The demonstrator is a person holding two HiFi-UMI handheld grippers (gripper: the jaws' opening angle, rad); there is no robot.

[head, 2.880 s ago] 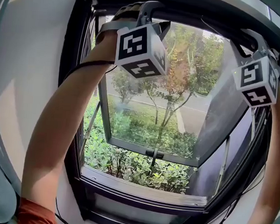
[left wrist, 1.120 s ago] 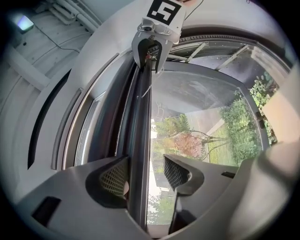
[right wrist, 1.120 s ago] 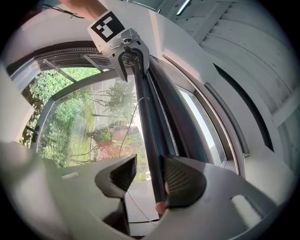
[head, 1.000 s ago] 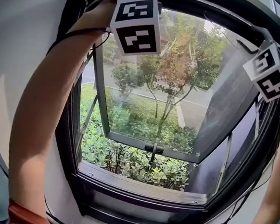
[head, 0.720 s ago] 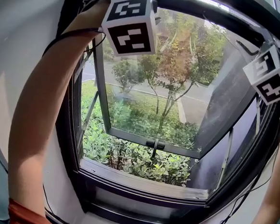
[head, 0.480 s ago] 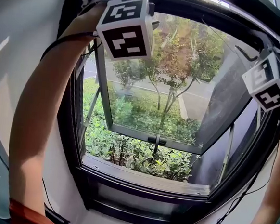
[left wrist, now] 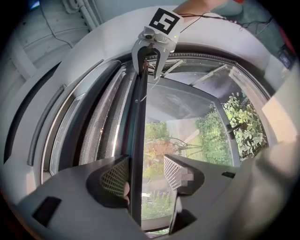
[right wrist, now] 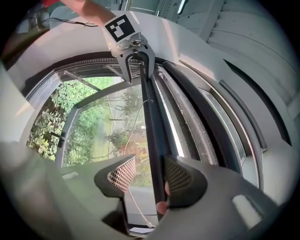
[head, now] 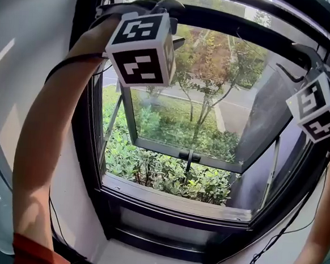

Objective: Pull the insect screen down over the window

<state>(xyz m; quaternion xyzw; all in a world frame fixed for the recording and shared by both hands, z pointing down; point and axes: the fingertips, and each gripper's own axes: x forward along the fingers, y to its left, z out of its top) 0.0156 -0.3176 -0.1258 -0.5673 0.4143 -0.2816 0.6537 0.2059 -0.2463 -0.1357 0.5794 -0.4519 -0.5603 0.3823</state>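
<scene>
The left gripper (left wrist: 144, 173) has matte dark-grey, wedge-shaped jaws that stand apart. Each is faced with a pad (left wrist: 115, 177) of pale diamond-grid texture. The slim, smooth black pull bar (left wrist: 136, 131) of the insect screen (left wrist: 96, 133) runs between them. It lies against one pad and clear of the other, so the jaws straddle it rather than pinch it.

The right gripper (right wrist: 150, 176) has the same build. Its jaws have just been opening a little, and the same bar passes between them, close to one pad with daylight beside the other. Each gripper carries a white cube (head: 141, 50) printed with black square markers.

Next to the bar, the screen's mesh shows as a grainy grey strip tucked among the straight frame rails. In the head view the bar spans the opening high up, just under the top of the black metal window (head: 92, 151), and the opening below it is uncovered.

Beyond the bar, a glass sash (head: 181, 148) in a grey frame tilts outward over dense, leafy shrubs (head: 167, 180). A thin black cable (head: 74, 59) loops across the person's bare left forearm.
</scene>
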